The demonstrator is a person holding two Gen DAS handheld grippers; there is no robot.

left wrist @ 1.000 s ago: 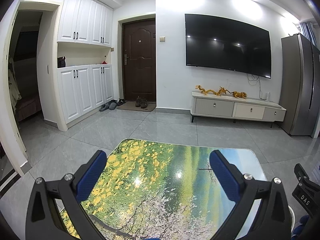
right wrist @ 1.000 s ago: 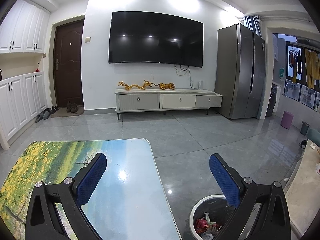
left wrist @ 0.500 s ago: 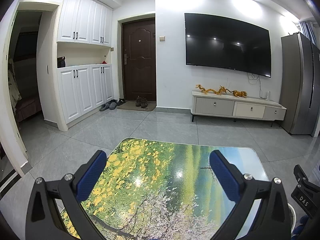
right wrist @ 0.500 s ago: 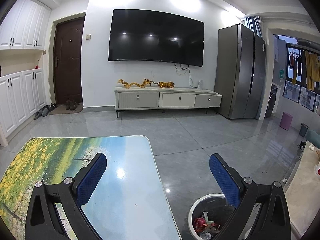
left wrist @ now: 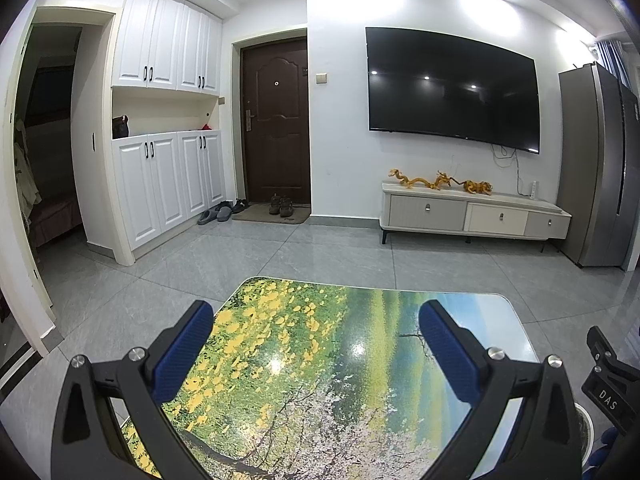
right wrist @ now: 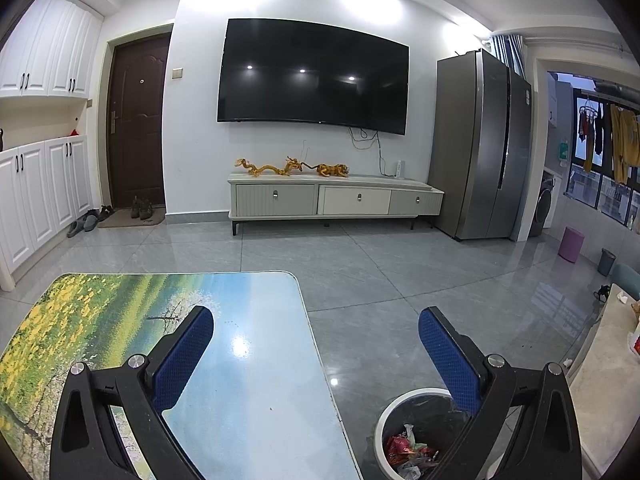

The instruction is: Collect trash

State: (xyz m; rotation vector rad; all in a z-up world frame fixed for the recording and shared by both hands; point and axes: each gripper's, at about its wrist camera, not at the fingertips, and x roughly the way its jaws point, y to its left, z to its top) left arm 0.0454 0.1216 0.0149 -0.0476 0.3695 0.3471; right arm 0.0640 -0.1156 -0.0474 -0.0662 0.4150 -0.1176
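Note:
A white-rimmed trash bin (right wrist: 404, 412) with a black liner stands on the floor right of the table, holding red and white wrappers (right wrist: 404, 450). My right gripper (right wrist: 316, 344) is open and empty, held above the table's right edge and the bin. My left gripper (left wrist: 316, 346) is open and empty above the low table (left wrist: 320, 360), whose top shows a printed landscape. No loose trash shows on the tabletop. The bin's rim (left wrist: 585, 426) just shows at the lower right of the left wrist view, behind the other gripper's body (left wrist: 608, 380).
Grey tile floor (right wrist: 400, 280) stretches to a TV cabinet (right wrist: 336, 200) under a wall TV. A fridge (right wrist: 480, 148) stands at the right, a dark door (left wrist: 276, 124) and white cupboards at the left. A pale counter (right wrist: 604, 380) lies at the far right with small scraps beside it.
The right wrist view has shifted slightly, so more of the bin and its contents shows. The left gripper has barely moved. Both stay open.

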